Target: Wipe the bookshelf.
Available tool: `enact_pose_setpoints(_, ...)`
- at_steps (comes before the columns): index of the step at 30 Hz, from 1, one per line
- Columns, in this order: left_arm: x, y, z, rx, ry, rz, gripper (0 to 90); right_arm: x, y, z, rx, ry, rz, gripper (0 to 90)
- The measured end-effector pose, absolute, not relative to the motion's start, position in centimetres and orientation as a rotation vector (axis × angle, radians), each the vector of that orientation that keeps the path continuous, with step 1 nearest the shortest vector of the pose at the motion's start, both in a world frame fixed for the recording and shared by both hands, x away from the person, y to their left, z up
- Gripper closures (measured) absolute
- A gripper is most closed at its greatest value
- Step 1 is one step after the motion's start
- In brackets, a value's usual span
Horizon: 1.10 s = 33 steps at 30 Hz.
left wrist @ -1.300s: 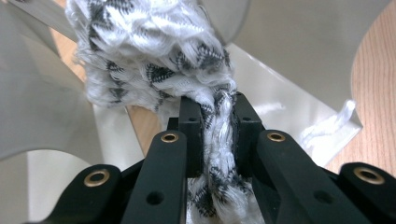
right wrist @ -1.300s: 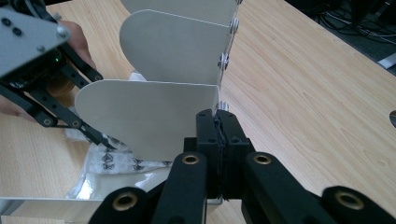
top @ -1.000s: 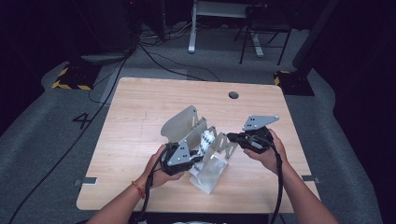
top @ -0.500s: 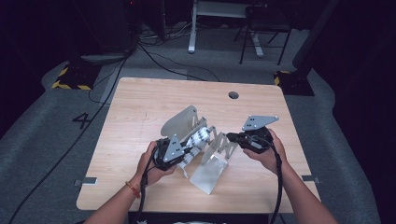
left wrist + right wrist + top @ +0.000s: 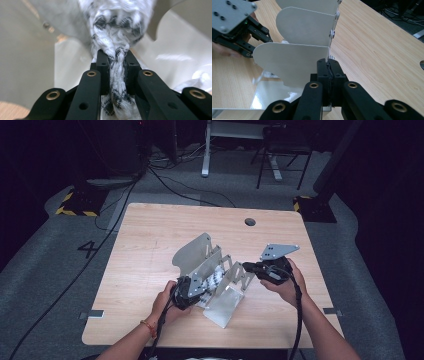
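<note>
The left gripper is clamping its jaws on a black-and-white woven cloth, which is running between the jaws and on ahead of them into the slots of a white metal rack; pale divider plates are rising close on either side of the jaws and hemming them in. To the right, the right gripper is pinching the edge of the nearest divider plate between clenched jaws, with more plates standing beyond the jaw tips and the bare wooden tabletop stretching off to their right.
</note>
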<state>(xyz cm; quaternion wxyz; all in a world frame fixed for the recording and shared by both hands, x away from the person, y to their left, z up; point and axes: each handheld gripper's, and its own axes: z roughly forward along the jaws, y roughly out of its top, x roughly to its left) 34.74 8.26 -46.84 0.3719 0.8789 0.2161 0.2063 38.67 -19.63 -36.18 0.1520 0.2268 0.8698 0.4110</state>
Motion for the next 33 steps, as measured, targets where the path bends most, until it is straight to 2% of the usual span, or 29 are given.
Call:
enact_pose_setpoints(11, 34.0, 8.5, -41.2, 1.968, 0.446, 0.569, 79.2, 38.5, -19.4, -36.2, 0.630, 2.480, 1.154, 89.2)
enact_pose_setpoints(16, 33.8, 8.5, -39.3, 1.905, 0.413, 0.594, 79.1, 38.4, -19.3, -36.2, 0.615, 2.470, 1.143, 89.0)
enact_pose_setpoints(33, 33.6, 6.6, -45.5, 2.191, 0.385, 0.474, 79.0, 38.3, -19.3, -36.4, 0.604, 2.445, 1.149, 88.9)
